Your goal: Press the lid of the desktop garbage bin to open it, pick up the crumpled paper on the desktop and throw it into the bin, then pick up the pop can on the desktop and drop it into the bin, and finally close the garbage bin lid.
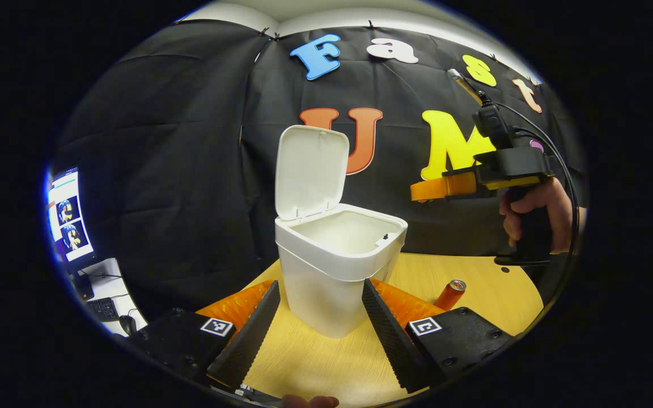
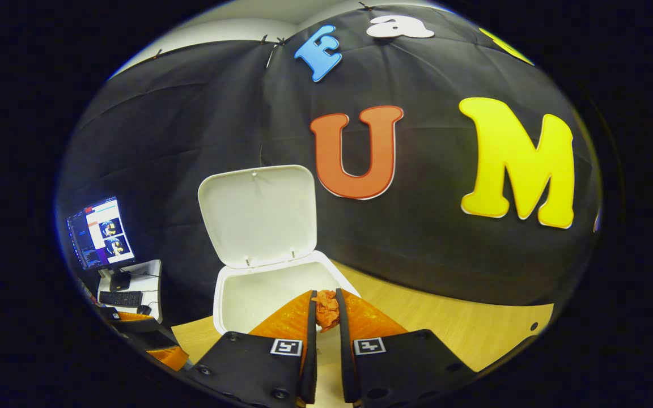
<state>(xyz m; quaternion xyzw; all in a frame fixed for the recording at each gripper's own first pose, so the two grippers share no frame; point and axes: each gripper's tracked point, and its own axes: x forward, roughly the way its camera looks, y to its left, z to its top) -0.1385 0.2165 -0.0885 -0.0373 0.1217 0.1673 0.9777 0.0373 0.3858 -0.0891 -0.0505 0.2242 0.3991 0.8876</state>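
The white desktop bin [image 1: 335,266] stands on the wooden table with its lid [image 1: 309,170] swung upright and open. My left gripper [image 1: 319,283] is open, its fingers on either side of the bin's lower front. A pop can [image 1: 451,293] stands on the table to the right of the bin. A hand holds my right gripper [image 1: 425,191] high up, right of the bin's rim. In the right gripper view, the right gripper [image 2: 326,297] is shut on the orange crumpled paper [image 2: 326,310], just over the near edge of the open bin [image 2: 247,297], below its lid [image 2: 258,215].
The table [image 1: 474,277] has a curved wooden top that ends at the black cloth wall. Off to the left, a monitor [image 2: 100,232] and a keyboard [image 2: 119,298] sit on a small white desk. The left gripper's body [image 2: 145,334] shows low on the left.
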